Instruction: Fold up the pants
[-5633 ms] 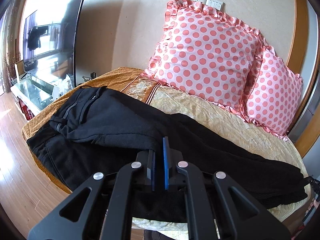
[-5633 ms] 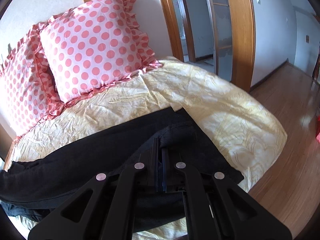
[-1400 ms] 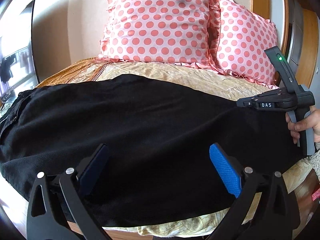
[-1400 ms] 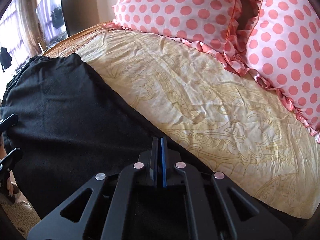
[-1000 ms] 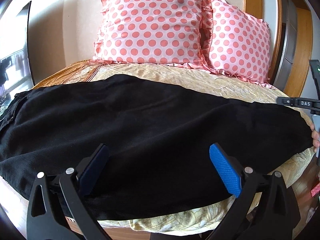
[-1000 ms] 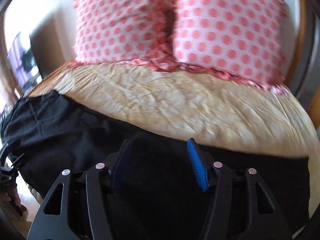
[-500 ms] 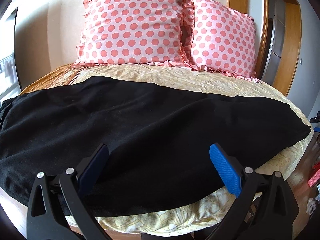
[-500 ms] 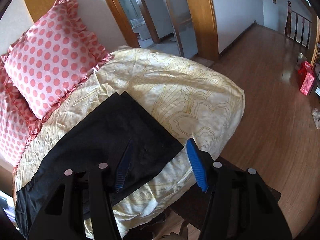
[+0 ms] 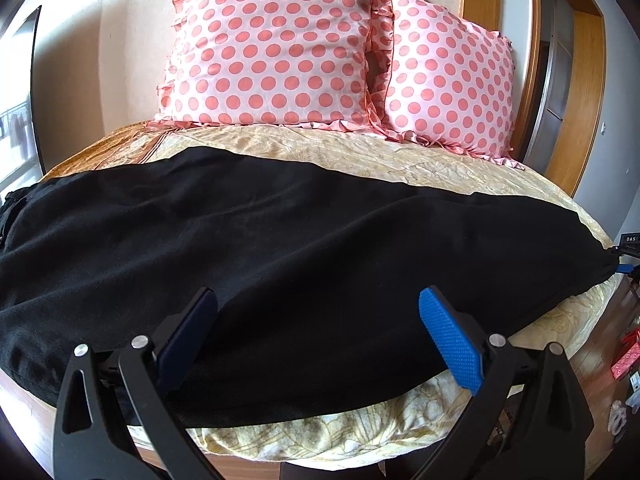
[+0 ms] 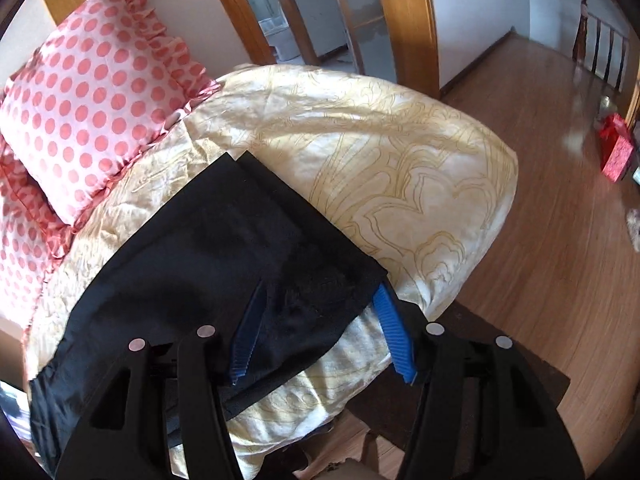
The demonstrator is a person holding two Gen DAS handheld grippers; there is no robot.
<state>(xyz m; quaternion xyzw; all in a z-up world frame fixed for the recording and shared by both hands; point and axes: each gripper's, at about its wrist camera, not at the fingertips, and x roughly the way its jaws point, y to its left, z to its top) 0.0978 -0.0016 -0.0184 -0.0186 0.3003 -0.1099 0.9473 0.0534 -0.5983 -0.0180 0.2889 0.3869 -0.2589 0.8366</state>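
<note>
The right gripper (image 10: 316, 332) has just been closing its fingers, which stand part open astride the near corner of the pants (image 10: 224, 264) hem, one pad above the cloth and one by its outer edge, not yet pinching. To do this well, I judge it should push in past the hem so both layers are caught before the squeeze. The left gripper (image 9: 320, 340) hovers with fingers wide apart and empty over the near edge of the pants, which lie flat along the bed (image 9: 440, 168). Beyond both fingers bare quilt gives room for a fold; further off stand two pillows (image 9: 276, 48), and floor (image 10: 540, 160) lies past the bed's end.
</note>
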